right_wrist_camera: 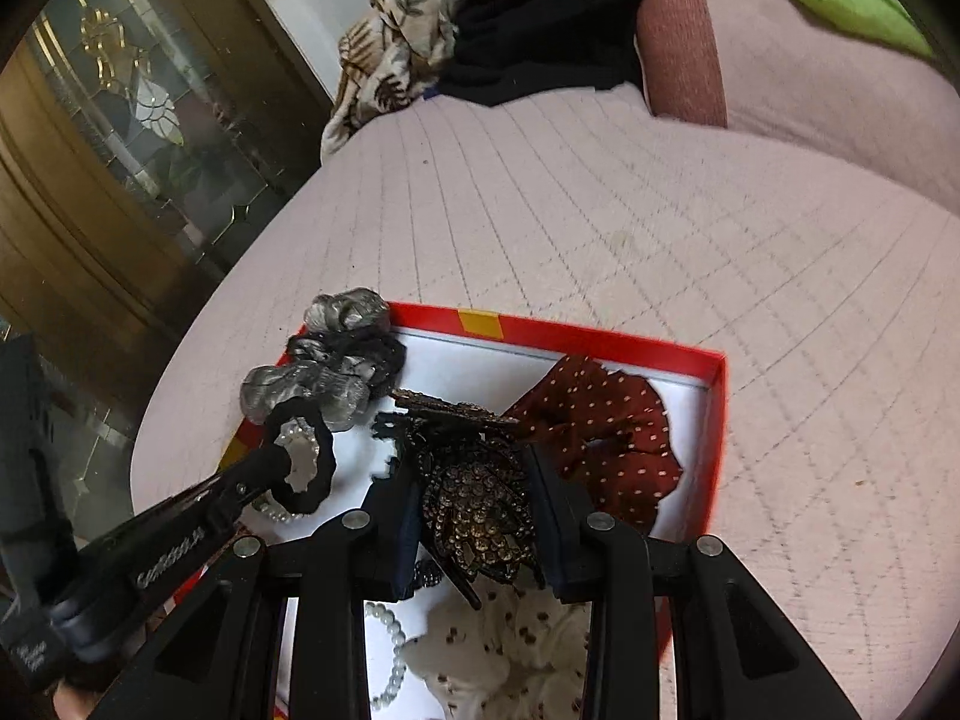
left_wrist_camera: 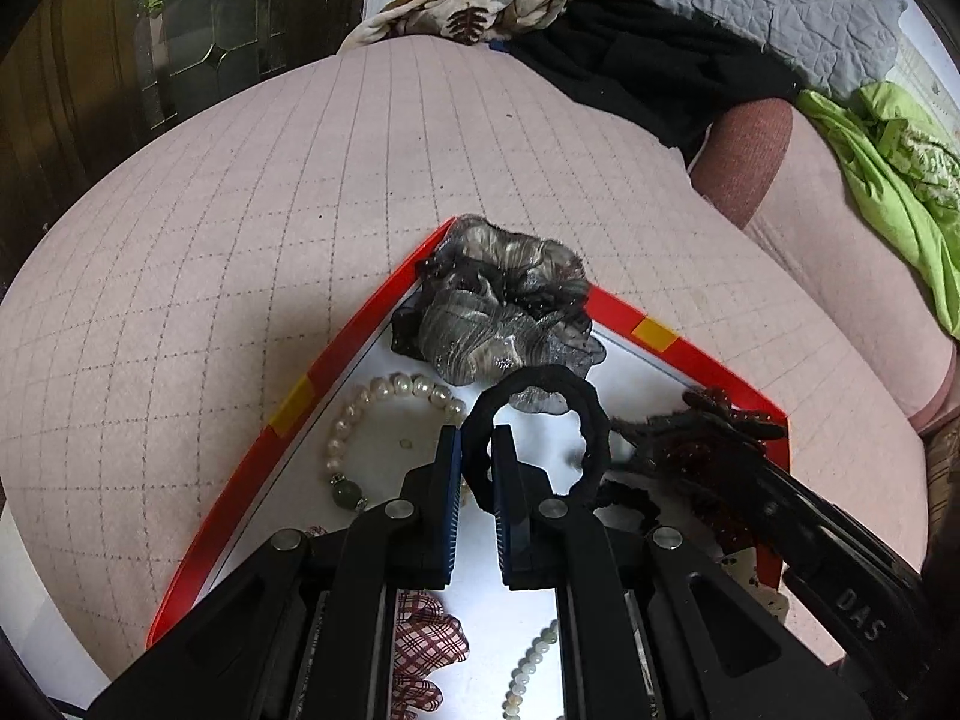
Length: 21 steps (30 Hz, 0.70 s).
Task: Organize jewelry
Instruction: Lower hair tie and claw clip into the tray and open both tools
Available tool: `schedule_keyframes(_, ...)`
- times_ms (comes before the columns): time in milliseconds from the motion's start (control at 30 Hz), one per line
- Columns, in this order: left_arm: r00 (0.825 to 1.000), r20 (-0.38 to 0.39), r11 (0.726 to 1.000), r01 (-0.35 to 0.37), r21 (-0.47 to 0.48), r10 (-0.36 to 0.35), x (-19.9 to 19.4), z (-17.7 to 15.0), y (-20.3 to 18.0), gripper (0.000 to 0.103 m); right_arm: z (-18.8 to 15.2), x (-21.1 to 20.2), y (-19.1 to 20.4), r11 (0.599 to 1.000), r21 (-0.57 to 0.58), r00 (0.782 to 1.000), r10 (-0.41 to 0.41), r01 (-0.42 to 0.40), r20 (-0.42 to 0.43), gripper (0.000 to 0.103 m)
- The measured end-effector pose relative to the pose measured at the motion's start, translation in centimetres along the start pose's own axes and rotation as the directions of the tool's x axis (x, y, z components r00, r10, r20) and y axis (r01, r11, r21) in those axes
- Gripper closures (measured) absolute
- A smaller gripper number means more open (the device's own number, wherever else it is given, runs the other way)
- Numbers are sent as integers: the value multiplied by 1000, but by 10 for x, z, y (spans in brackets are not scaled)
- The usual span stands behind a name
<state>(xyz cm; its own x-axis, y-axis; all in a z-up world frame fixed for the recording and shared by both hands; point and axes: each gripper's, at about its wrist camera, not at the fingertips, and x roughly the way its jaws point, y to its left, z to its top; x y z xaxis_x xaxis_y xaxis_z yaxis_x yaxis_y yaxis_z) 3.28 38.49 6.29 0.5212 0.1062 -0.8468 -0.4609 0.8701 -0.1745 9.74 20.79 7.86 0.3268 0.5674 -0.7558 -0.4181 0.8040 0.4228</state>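
Observation:
A red box with a white floor [left_wrist_camera: 336, 354] lies on a pink quilted cover. My left gripper [left_wrist_camera: 477, 456] is shut on the rim of a black hair tie [left_wrist_camera: 594, 420], held just above the box floor. In the right wrist view the same tie [right_wrist_camera: 321, 468] hangs from the left gripper [right_wrist_camera: 273, 459]. My right gripper [right_wrist_camera: 474, 480] is shut on a dark rhinestone hair claw [right_wrist_camera: 480, 516] over the box [right_wrist_camera: 570, 336]. A grey scrunchie [left_wrist_camera: 498, 300] fills the far corner. A pearl bracelet [left_wrist_camera: 384, 390] lies beside it, and a dark red dotted scrunchie [right_wrist_camera: 612, 450] sits at the right.
A plaid scrunchie [left_wrist_camera: 426, 642], a white dotted scrunchie [right_wrist_camera: 510, 648] and a pearl strand [right_wrist_camera: 393, 648] lie in the near part of the box. Piled clothes [left_wrist_camera: 660, 60] and green cloth [left_wrist_camera: 870, 168] sit at the back. A wooden glass-fronted cabinet [right_wrist_camera: 120, 150] stands left.

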Motion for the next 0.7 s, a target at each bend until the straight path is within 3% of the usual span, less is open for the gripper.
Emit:
schedule_keyframes(300,1000,-7,1000,-10,4,10,3,-1,-1,94,-3,15,-7,1000,17,1000,4,-3,-28,68)
schedule_keyframes(500,1000,-9,1000,-11,5,11,3,-1,-2,93,-1,6,-3,1000,-2,1000,14,-14,-12,50)
schedule_keyframes(533,1000,-9,1000,-10,4,10,3,-1,-2,90,-1,3,-1,1000,-8,1000,14,-14,-8,49)
schedule_keyframes(600,1000,2,1000,-7,0,7,-1,-1,-2,69,-1,-1,2,1000,-14,1000,16,-16,0,48)
schedule_keyframes(700,999,36,1000,-3,-11,3,-10,-1,-2,56,-1,-11,5,1000,-17,1000,23,-23,11,48)
